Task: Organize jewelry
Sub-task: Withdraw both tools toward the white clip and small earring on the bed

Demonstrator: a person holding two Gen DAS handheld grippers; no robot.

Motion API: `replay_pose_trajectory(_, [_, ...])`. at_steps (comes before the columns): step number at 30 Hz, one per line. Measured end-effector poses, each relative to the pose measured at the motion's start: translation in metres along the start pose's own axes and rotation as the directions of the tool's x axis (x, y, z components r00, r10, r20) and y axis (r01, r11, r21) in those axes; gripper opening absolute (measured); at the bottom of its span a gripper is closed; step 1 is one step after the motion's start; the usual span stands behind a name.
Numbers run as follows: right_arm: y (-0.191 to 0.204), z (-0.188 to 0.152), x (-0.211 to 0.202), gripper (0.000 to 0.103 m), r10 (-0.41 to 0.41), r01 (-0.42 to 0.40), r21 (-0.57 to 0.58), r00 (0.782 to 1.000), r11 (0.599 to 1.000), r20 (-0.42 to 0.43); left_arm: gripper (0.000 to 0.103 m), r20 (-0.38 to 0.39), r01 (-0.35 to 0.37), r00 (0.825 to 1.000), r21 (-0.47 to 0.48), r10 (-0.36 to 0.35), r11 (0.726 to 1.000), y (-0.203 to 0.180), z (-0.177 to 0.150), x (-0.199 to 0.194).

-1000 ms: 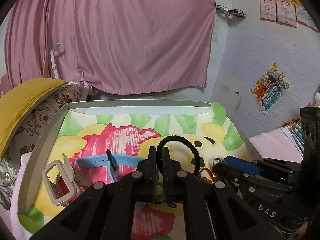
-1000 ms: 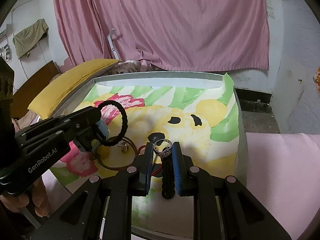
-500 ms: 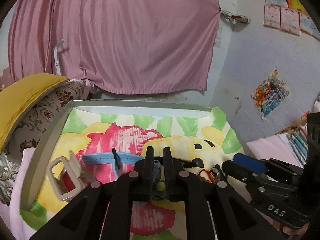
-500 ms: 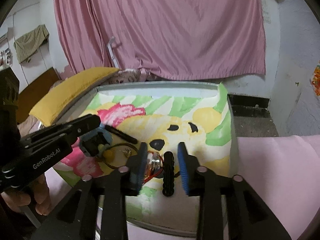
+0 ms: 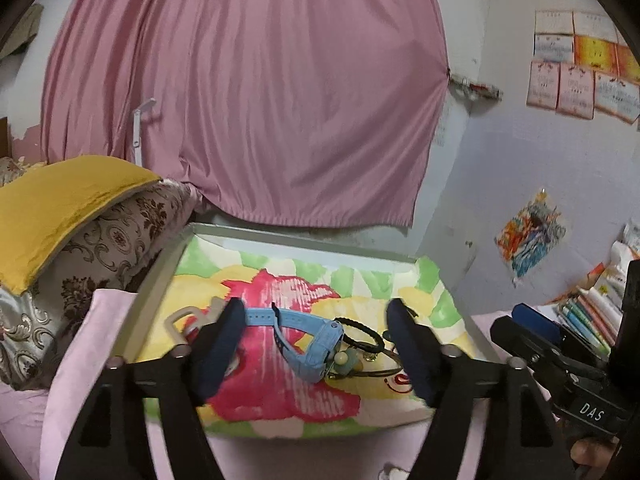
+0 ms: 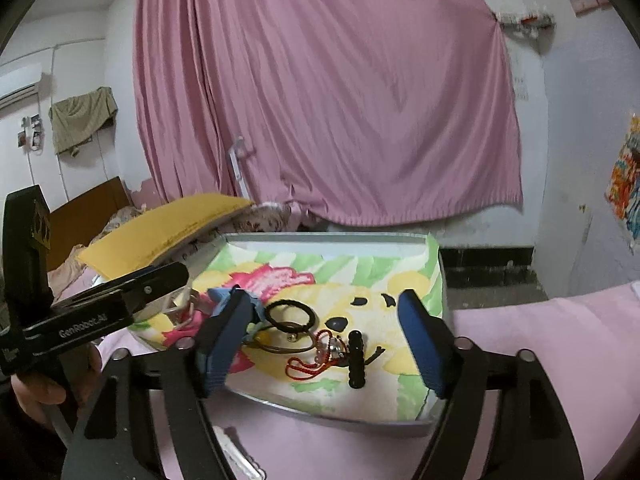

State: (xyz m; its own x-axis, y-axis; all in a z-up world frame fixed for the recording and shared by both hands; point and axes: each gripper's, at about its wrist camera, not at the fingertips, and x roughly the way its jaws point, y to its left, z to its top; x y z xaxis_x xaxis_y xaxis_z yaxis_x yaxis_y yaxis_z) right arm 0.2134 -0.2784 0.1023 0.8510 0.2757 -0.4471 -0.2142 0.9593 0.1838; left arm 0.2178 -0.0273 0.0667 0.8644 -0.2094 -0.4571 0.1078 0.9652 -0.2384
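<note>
A metal tray [image 6: 348,416] lined with a bright cartoon cloth holds the jewelry. In it lie a black braided hair tie [image 6: 290,315] [image 5: 360,336], a blue watch [image 5: 316,346], a thin brown bangle [image 6: 280,347], a red cord bracelet [image 6: 308,368], a small silver ring [image 6: 335,347], a black beaded piece [image 6: 356,364] and a white buckle [image 5: 176,322]. My left gripper [image 5: 318,350] is open and empty, pulled back over the tray's near edge. My right gripper [image 6: 324,348] is open and empty, back from the tray.
The tray sits on pink bedding [image 6: 560,340]. A yellow pillow [image 5: 60,204] and a patterned cushion [image 5: 104,248] lie at the left. A pink curtain [image 5: 248,92] hangs behind. Books and pens [image 5: 592,312] are at the right.
Both grippers opened and drew back from the tray. The left let go of the black hair tie, the right let go of the ring; both now lie in the tray.
</note>
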Motion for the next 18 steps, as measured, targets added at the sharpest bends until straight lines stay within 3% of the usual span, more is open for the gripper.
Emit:
replay_pose_trajectory(6, [0.009,-0.003,-0.028,0.09,-0.005,0.008,-0.045,0.998,0.999,0.065,0.1,0.057,0.016,0.998,0.005,-0.016,1.0,0.002,-0.008,-0.032])
replay_pose_trajectory(18, [0.015,-0.019,-0.062,0.09,-0.007,0.015,-0.155,0.999,0.988,0.053,0.102,0.041,0.03,0.999,0.078,-0.033,0.997,-0.001,-0.04,-0.071])
